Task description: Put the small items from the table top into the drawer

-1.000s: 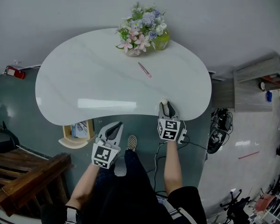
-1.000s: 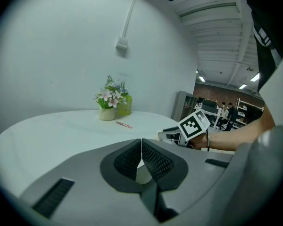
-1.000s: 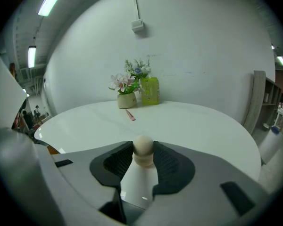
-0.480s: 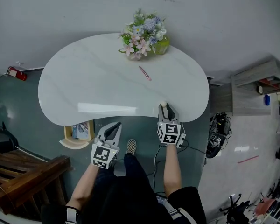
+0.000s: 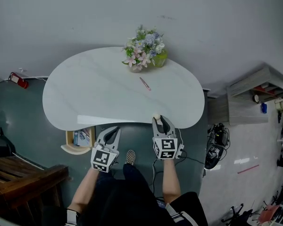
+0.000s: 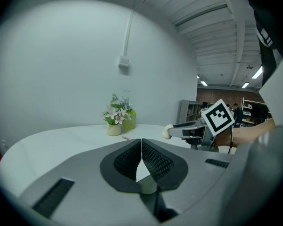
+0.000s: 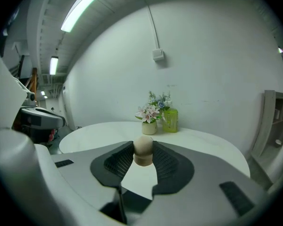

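One rounded beige knob [image 7: 143, 149], right gripper [image 7: 142, 155] jaws just closing on it

The grey left gripper [image 5: 114, 132] and right gripper [image 5: 160, 120] carry black-and-white marker cubes [image 5: 103, 159] and black ribbed pads [image 6: 155, 161]. The operator wears dark trousers [image 5: 127, 192] and a checkered shoe [image 5: 130, 157].

L shut on nothing, R gripping, both at the table's near edge.
L gripper [image 5: 115, 129]: tips just short of table [image 5: 94, 98] near edge, jaws tip-to-tip w/ nothing btwn, angled slightly twd R gripper. R gripper [image 5: 159, 118]: tips right at the table edge, beside L and a bit further fwd; jaws have just been closing, pads on both sides of a small beige knob [image 7: 142, 149] at the tips. L forearm [image 5: 85, 189] and R forearm [image 5: 169, 182] bare, both reaching fwd twd table, marker cubes facing up.
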Demonstrator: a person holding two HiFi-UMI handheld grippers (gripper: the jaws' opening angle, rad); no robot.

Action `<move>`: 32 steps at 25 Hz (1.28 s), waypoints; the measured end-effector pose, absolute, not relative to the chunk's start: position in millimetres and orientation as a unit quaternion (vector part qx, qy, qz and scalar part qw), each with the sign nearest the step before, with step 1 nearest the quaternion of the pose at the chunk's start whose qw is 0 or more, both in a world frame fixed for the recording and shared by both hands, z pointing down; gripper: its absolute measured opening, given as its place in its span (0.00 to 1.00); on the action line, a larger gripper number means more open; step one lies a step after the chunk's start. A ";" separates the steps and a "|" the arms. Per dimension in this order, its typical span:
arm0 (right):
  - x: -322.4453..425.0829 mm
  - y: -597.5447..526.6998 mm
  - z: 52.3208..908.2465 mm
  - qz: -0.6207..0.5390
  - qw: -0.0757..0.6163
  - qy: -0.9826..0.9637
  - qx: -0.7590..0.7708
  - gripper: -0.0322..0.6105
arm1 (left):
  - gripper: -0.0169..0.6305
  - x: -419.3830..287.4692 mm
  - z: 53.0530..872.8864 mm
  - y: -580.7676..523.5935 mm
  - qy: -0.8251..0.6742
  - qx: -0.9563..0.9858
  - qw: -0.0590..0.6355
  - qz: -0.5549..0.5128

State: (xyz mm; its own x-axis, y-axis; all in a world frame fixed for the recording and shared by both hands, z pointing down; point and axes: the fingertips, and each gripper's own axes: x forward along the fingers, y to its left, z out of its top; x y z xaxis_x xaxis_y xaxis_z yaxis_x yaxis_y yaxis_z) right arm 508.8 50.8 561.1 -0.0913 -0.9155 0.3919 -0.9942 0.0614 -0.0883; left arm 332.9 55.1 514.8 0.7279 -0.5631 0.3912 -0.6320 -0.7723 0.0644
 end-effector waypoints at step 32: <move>179.3 94.1 506.0 0.139 0.133 -0.856 0.479 0.27 | 0.06 82.3 486.4 81.7 -0.458 0.871 0.118 0.136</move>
State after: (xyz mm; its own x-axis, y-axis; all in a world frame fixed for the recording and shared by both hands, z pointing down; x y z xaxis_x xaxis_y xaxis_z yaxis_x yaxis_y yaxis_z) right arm 179.3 94.1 506.0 -0.5053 -0.7840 0.3606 -0.8579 0.5016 -0.1116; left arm 82.3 81.7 486.4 0.5435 -0.7655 0.3443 -0.8296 -0.5523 0.0816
